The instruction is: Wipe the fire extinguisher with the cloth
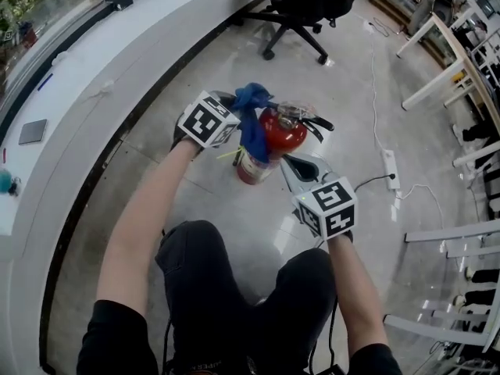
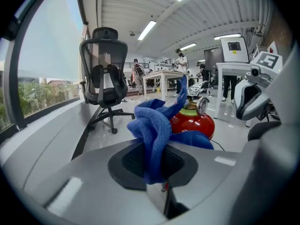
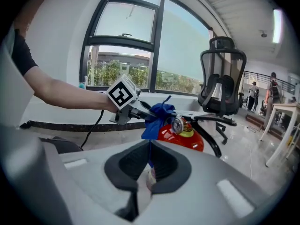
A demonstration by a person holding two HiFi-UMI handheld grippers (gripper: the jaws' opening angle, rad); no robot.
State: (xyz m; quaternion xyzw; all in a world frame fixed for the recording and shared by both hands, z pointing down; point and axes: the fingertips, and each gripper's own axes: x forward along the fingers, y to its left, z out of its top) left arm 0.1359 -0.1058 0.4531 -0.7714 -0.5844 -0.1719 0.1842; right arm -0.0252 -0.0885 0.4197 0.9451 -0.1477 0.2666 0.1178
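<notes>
A red fire extinguisher (image 1: 273, 141) stands upright on the floor in front of my knees, with a black handle (image 1: 314, 120) and a gauge on top. My left gripper (image 1: 237, 106) is shut on a blue cloth (image 1: 252, 116), which drapes over the extinguisher's top and left side. In the left gripper view the cloth (image 2: 153, 125) bunches between the jaws of the left gripper (image 2: 154, 172), with the extinguisher (image 2: 193, 122) just beyond. My right gripper (image 1: 291, 161) is shut close beside the cylinder's right side. In the right gripper view the right gripper (image 3: 149, 170) points at the extinguisher (image 3: 180, 136), and I see nothing held.
A black office chair (image 1: 301, 6) stands behind the extinguisher. A white power strip (image 1: 388, 167) with its cable lies on the floor to the right, near white desk legs (image 1: 437, 76). A curved white window ledge (image 1: 94, 92) runs along the left.
</notes>
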